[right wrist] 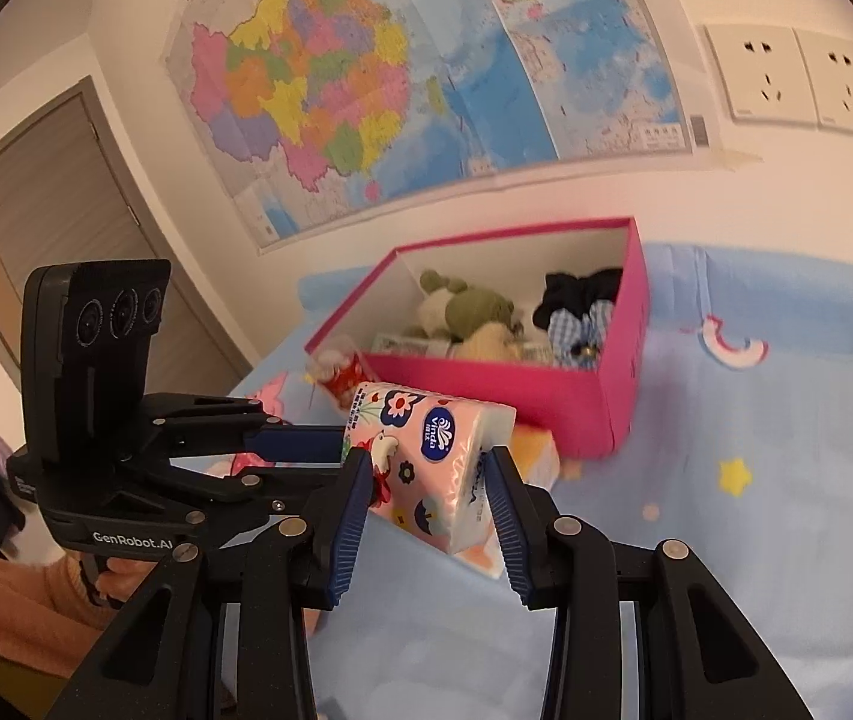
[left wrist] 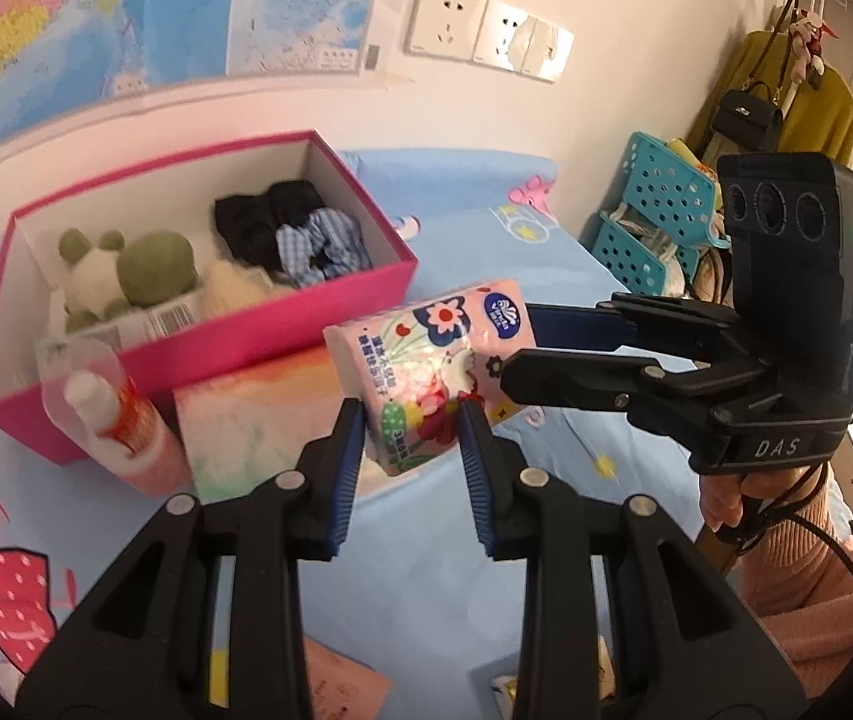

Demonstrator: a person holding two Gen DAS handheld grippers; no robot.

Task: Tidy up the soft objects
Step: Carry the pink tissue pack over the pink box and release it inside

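A pink floral tissue pack (left wrist: 426,354) (right wrist: 432,438) hangs above the blue bed sheet, held from two sides. My left gripper (left wrist: 413,420) is shut on its near end, blue pads pressing both faces. My right gripper (left wrist: 516,342) comes in from the right and is shut on the pack's other end. In the right wrist view my right gripper (right wrist: 427,471) pinches the pack, with the left gripper (right wrist: 339,456) gripping it from the left. Behind stands an open pink box (left wrist: 360,294) (right wrist: 486,387) holding a green and white plush toy (left wrist: 126,270), black cloth (left wrist: 264,216) and a blue checked scrunchie (left wrist: 318,246).
A bottle with an orange label (left wrist: 126,426) and a pale orange pack (left wrist: 252,426) lie in front of the box. Blue perforated baskets (left wrist: 654,222) stand at the bed's far right, a yellow coat and black bag behind them. A map and wall sockets (left wrist: 486,30) hang above.
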